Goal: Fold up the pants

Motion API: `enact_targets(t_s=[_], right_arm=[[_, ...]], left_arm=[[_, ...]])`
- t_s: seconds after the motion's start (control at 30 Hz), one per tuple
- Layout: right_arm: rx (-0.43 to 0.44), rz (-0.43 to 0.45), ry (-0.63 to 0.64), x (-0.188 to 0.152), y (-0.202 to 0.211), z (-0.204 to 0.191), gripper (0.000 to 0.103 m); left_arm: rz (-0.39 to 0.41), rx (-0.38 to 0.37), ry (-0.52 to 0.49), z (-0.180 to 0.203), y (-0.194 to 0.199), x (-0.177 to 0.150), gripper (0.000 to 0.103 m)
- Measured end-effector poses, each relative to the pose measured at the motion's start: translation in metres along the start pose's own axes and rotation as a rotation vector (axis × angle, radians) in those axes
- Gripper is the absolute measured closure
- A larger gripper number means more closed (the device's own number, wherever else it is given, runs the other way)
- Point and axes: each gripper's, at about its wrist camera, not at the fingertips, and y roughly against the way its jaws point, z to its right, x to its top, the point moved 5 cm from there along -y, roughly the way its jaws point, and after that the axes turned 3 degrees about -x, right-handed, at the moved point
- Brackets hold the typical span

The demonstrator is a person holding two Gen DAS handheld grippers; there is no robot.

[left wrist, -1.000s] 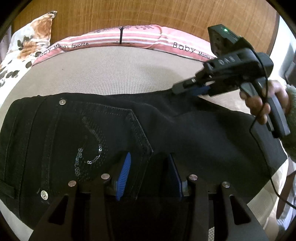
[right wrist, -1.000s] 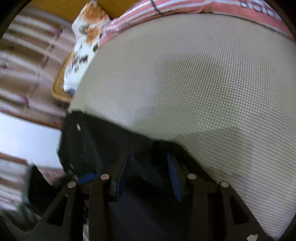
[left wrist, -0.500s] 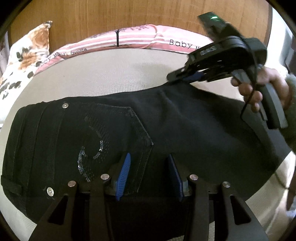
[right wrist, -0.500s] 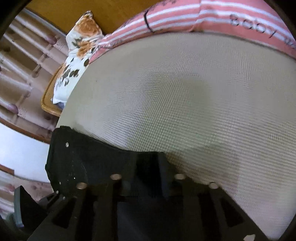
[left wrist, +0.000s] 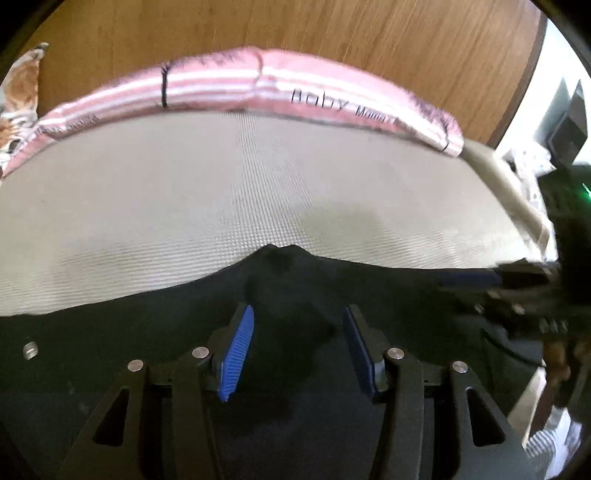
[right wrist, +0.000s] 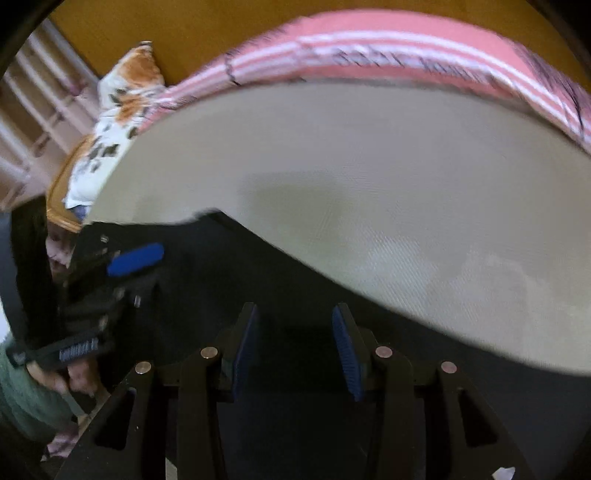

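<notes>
Both your left gripper (left wrist: 297,345) and right gripper (right wrist: 293,349) have just been opening — part-open, empty (over cloth); pants (left wrist: 110,369) are soft, heavy — pinch the far edge.

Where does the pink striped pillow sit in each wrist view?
Left wrist: pink striped pillow arcs across the top centre, against the wooden headboard.
Right wrist: the pillow runs along the top, centre to right edge, blurred.
Shared landmark: floral pillow at its left end.

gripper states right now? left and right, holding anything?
Left gripper: open, jaws just widened, black pants below, not pinched.
Right gripper: open, jaws just opened, pads clear of the pants.
</notes>
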Motion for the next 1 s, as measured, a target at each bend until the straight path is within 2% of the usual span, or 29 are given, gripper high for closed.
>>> enact_targets(t_s=[0.07, 0.1, 0.13, 0.23, 0.3, 0.4, 0.53, 0.67, 0.8, 0.87, 1.0], right_arm=[[-0.042, 0.014, -0.014, -0.003, -0.004, 0.013, 0.067], [-0.045, 0.031, -0.022, -0.002, -0.004, 0.018, 0.072], [-0.043, 0.045, -0.038, -0.001, -0.004, 0.022, 0.073], [-0.05, 0.064, -0.081, 0.004, -0.003, 0.033, 0.072], [-0.035, 0.075, -0.112, 0.005, 0.003, 0.035, 0.07], [-0.013, 0.117, -0.137, 0.001, 0.027, 0.035, 0.069], [0.023, 0.181, -0.204, -0.018, 0.078, 0.053, 0.066], [0.04, 0.234, -0.349, -0.062, 0.127, 0.094, 0.065], [-0.014, 0.24, -0.476, -0.115, 0.15, 0.136, 0.065], [-0.061, 0.223, -0.549, -0.15, 0.158, 0.161, 0.065], [-0.111, 0.204, -0.651, -0.198, 0.164, 0.193, 0.065]], left_arm=[[0.004, 0.016, -0.006, -0.001, -0.011, 0.004, 0.052], [0.01, 0.043, -0.014, -0.002, -0.012, 0.006, 0.052], [-0.008, 0.091, -0.009, -0.005, -0.017, 0.007, 0.052], [-0.012, 0.094, 0.032, -0.011, -0.022, 0.009, 0.052], [-0.019, 0.114, 0.024, -0.008, -0.022, 0.01, 0.052], [-0.025, 0.147, 0.028, -0.006, -0.014, 0.007, 0.052], [0.023, 0.121, 0.057, 0.004, 0.02, -0.007, 0.052], [0.027, 0.118, 0.07, 0.015, 0.043, -0.027, 0.051], [0.002, 0.101, 0.08, 0.034, 0.054, -0.056, 0.051], [-0.01, 0.101, 0.068, 0.043, 0.056, -0.066, 0.051], [-0.034, 0.099, 0.028, 0.066, 0.055, -0.083, 0.051]])
